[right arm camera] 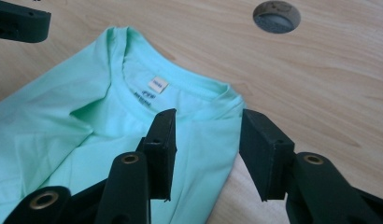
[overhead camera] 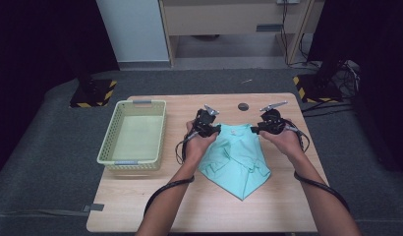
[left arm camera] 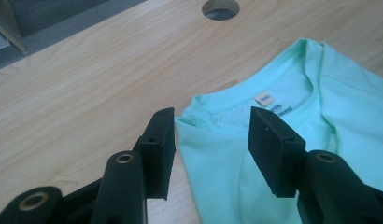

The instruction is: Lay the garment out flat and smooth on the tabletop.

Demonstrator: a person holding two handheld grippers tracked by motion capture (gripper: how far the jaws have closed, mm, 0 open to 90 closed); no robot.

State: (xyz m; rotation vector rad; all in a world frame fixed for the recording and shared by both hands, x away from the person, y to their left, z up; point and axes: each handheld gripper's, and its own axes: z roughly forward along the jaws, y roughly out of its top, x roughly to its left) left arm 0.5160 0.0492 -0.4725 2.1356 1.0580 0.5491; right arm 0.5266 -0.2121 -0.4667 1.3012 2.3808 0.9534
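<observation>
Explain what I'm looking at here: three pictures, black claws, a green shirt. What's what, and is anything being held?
There is no robot arm: a person holds a two-jaw tool in each hand. The wide picture looks down from above the person's side of the wooden table; the left gripper and right gripper sit at the shoulders of a mint-green T-shirt that lies partly folded. A pale yellow basket stands to its left, and a round hole lies beyond the collar. The other two pictures come from cameras riding on each gripper, looking along its black jaws. In both, the jaws stand apart over a shoulder corner of the shirt, near the neck label, pressing on nothing. So nothing is held.
</observation>
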